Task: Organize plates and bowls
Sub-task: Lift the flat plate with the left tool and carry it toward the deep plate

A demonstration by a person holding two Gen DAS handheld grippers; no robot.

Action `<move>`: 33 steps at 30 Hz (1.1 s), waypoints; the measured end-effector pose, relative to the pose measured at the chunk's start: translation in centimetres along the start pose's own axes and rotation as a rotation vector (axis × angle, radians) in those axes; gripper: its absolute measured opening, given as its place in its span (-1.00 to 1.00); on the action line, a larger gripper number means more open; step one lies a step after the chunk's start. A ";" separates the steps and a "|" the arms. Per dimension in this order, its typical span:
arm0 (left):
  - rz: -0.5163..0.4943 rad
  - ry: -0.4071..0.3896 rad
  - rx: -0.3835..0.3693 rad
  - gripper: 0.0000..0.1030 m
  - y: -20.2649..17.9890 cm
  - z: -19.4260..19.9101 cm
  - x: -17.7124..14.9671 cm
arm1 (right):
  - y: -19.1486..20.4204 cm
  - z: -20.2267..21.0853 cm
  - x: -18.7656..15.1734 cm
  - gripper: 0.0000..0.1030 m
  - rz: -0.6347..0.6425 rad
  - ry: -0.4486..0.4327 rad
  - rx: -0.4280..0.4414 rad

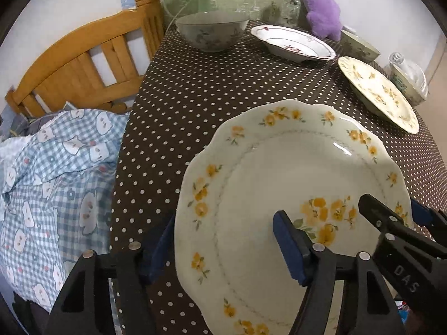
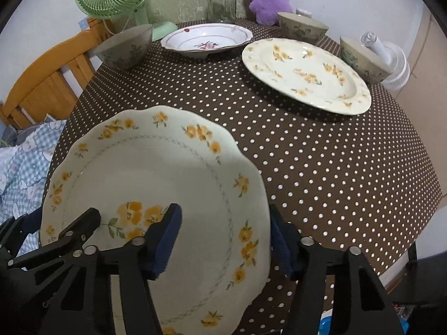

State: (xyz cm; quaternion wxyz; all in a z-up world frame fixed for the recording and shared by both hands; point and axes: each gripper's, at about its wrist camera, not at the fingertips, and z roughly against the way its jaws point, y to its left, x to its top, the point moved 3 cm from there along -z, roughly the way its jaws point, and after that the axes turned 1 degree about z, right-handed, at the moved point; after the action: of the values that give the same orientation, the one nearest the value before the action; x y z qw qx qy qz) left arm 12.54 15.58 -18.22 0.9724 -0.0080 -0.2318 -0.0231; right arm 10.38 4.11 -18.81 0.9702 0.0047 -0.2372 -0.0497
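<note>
Both my left hand-held gripper (image 1: 223, 247) and right hand-held gripper (image 2: 223, 243) clamp opposite rims of the yellow-flowered plate (image 2: 156, 195), low in frame over the bench (image 2: 321, 167).

left claw (image 1: 223, 247): clamped | right claw (image 2: 223, 240): clamped

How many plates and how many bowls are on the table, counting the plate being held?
Flat plates with yellow flowers: 2, the near plate at both hand-held grippers and the far plate lying on the table
Deep white dish with red flowers: 1
Bowls: 3, the left bowl, the back bowl and the right bowl
Total: 6
</note>
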 end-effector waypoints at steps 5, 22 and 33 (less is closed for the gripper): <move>-0.011 0.001 -0.006 0.30 -0.3 0.0 0.2 | 0.1 -0.2 0.1 0.19 0.005 0.012 -0.022; 0.023 0.024 0.044 0.30 -1.6 -0.4 1.4 | -1.8 -0.9 2.0 0.19 0.002 0.052 0.027; 0.070 0.035 0.073 0.30 -3.1 -0.9 2.6 | -4.0 -2.0 4.5 0.19 0.047 0.062 0.055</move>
State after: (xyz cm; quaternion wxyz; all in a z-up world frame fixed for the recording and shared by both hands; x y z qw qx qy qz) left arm 15.11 12.39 -17.88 0.9762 0.0199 -0.2153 0.0194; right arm 14.96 -0.34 -18.65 0.9775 0.0271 -0.2083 -0.0202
